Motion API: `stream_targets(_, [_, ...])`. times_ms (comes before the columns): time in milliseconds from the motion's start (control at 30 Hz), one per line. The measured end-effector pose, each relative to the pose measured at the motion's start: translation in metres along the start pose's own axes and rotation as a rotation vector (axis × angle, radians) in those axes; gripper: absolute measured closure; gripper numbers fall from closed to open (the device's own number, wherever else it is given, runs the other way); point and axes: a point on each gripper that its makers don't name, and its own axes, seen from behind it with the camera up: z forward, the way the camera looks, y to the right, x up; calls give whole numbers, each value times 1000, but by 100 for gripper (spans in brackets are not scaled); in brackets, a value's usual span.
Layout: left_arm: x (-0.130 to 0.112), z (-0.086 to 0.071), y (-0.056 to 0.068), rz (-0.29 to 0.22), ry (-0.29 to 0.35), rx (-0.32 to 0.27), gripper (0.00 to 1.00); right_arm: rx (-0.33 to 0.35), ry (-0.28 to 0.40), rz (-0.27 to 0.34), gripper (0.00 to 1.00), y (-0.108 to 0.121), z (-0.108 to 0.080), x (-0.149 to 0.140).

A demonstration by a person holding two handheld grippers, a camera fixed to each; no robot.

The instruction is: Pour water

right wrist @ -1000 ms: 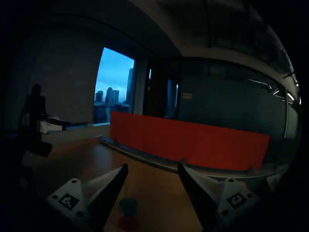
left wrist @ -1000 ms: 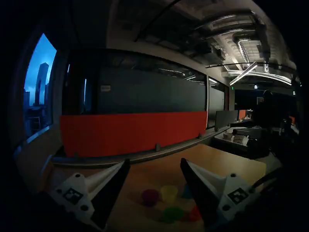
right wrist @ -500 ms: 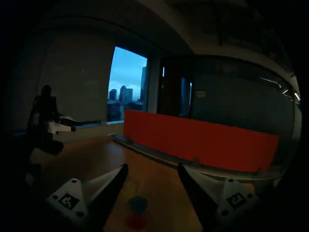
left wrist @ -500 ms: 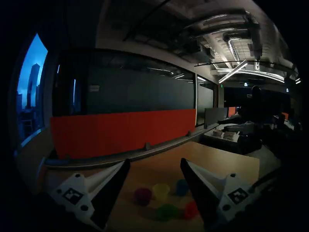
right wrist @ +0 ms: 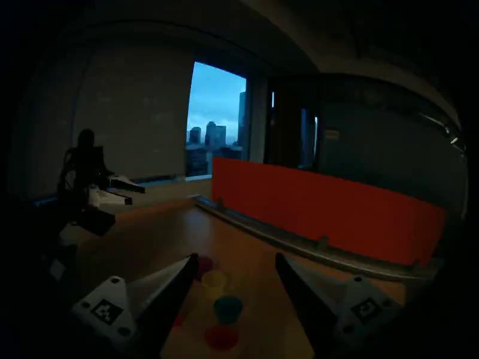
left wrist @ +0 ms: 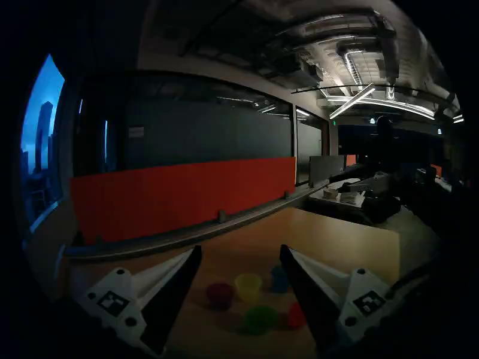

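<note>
Several small coloured cups stand in a cluster on the wooden table [left wrist: 335, 239]. In the left gripper view they lie low between my fingers: a magenta cup [left wrist: 220, 294], a yellow cup [left wrist: 248, 286], a blue cup [left wrist: 278, 278], a green cup [left wrist: 260, 318] and a red cup [left wrist: 295, 314]. My left gripper [left wrist: 239, 248] is open above them and holds nothing. In the right gripper view I see the magenta cup [right wrist: 205, 263], yellow cup [right wrist: 214, 279], blue cup [right wrist: 228, 308] and red cup [right wrist: 221, 337]. My right gripper [right wrist: 236, 256] is open and empty above them.
A red divider panel [left wrist: 185, 194] and its rail run along the table's far edge. The room is dim, with a window [right wrist: 218, 122] onto city towers. The other gripper [right wrist: 111, 190] shows as a dark shape with white fingers at the left. More desks [left wrist: 365, 200] stand at the right.
Both views have swung and dipped toward the table. The cups sit higher between the fingers now, and the yellow and magenta cups have come into the right gripper view. Both grippers stayed open.
</note>
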Motion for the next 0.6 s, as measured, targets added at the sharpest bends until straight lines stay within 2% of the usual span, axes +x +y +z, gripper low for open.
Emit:
stream_targets(167, [-16,3,0,8,-27,-12,3,25,-41,-35,1,0,8,-13])
stream_targets(333, [-38,8,6,25,-57,-42,3,46,-79,-65,1,0,19,-31])
stream_targets(600, [-70,21,14,33,-104,-89,3,79,-112,-75,1,-1,38,-52])
